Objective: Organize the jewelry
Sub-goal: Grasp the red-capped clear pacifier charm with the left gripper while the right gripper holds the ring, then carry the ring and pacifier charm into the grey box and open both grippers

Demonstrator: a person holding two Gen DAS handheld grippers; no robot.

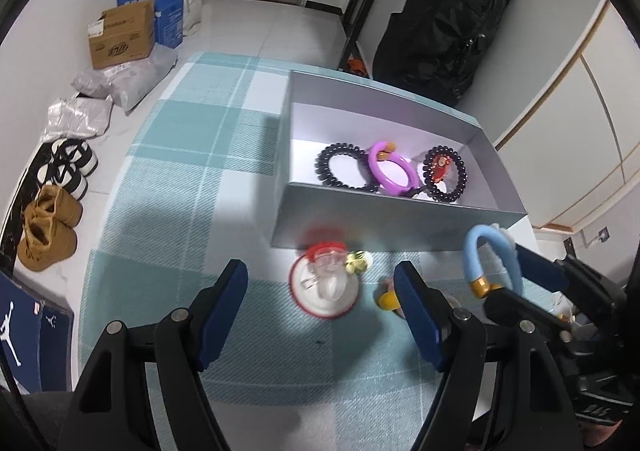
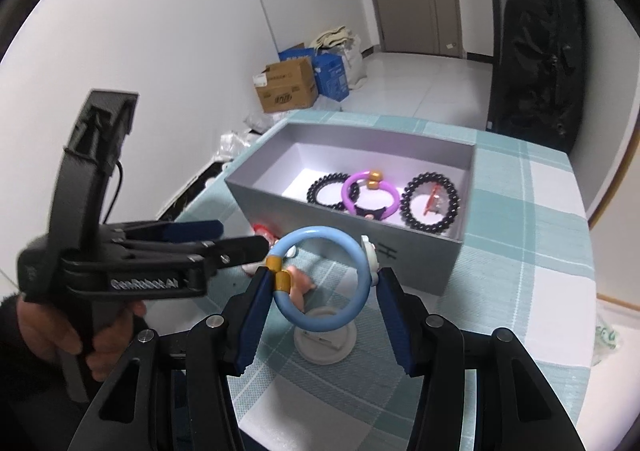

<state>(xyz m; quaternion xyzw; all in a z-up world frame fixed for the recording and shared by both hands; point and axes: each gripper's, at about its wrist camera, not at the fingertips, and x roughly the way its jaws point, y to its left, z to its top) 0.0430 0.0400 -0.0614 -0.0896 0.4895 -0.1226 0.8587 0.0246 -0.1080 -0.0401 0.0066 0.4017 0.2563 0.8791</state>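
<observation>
Left wrist view: the left gripper [image 1: 322, 309] stands wide apart, empty, above a blurred red-rimmed ring [image 1: 325, 285] on the bench [image 1: 168, 155].

Right wrist view: the right gripper [image 2: 318, 313] is clamped on a blue bracelet [image 2: 322, 279], lifted just before the grey box [image 2: 352, 227]; its charm is hard to make out.

"GenRobot.AI" on the left tool [image 2: 256, 247], jumping-figure logo on blue box [image 1: 16, 327]

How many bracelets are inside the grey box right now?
3 in the grey box: a black beaded bracelet at left, a purple bangle in the middle, another black beaded bracelet at right. The near wall may hide more.
</observation>
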